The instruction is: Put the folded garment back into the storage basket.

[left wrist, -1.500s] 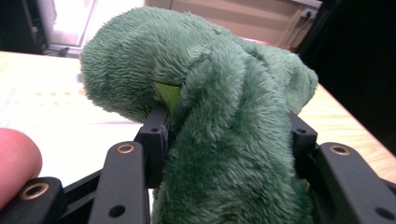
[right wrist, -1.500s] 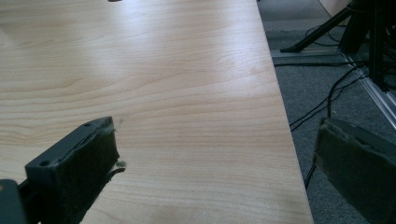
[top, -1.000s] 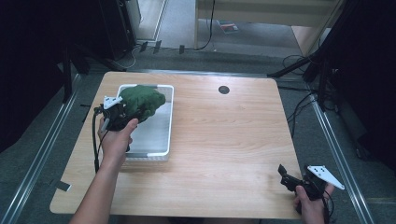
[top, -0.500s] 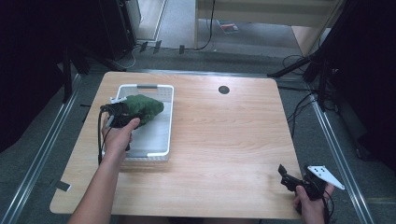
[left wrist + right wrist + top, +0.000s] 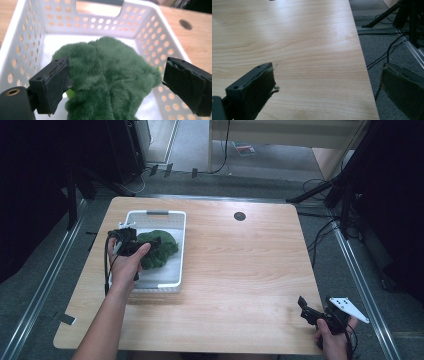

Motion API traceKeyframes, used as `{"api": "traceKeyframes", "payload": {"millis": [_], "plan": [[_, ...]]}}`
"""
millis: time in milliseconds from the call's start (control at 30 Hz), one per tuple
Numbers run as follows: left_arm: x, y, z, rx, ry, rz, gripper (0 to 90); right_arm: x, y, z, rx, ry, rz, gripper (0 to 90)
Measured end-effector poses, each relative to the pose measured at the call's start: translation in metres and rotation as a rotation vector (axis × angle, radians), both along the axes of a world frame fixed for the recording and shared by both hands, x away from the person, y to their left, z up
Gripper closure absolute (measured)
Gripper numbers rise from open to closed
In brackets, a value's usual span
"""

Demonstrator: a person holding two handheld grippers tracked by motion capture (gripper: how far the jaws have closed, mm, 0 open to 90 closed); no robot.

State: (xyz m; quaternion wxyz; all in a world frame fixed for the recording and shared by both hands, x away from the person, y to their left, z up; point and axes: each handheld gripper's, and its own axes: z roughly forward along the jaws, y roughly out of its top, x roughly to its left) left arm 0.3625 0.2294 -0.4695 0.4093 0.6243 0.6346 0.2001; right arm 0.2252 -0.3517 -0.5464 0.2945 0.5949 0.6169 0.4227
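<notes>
We see our left claw over the white basket on the left part of the bench, and the green fluffy toy lies inside that basket. In the left gripper view the toy sits right between the two black jaws of the left claw. The jaws stand wide apart. One jaw touches the fur on its side, and the other has a small gap beside the toy, so the claw is let go and not squeezing. The basket wall goes all around the toy, with its holes on every side. The toy is straight ahead of this claw and just under it, so we think any next move here goes straight up and out, away from the fur. Our right claw is well apart, low at the near right corner of the bench. In the right gripper view its jaws are spread wide too, with only bare wood and the bench edge ahead of the right claw. It holds nothing. The left hand is much nearer to the toy than the right one.
</notes>
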Motion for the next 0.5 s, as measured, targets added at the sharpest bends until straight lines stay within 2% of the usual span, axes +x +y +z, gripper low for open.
{"api": "traceKeyframes", "payload": {"millis": [100,133,167,300,500], "plan": [[-0.006,-0.001,0.007,-0.021,-0.04,-0.014,3.4,0.0,0.0,0.0,0.0,0.001,0.0,0.1],[-0.006,-0.001,0.007,-0.021,-0.04,-0.014,3.4,0.0,0.0,0.0,0.002,0.004,-0.001,0.1],[-0.011,-0.002,0.011,-0.027,-0.072,-0.013,3.4,0.0,0.0,0.0,-0.001,0.001,-0.001,0.1],[-0.02,-0.002,0.02,-0.016,-0.119,-0.033,3.4,0.0,0.0,0.0,0.001,0.0,-0.002,0.1],[-0.033,0.003,0.026,-0.012,-0.158,-0.053,1.6,0.0,0.0,0.0,0.0,0.0,-0.003,0.1]]}}
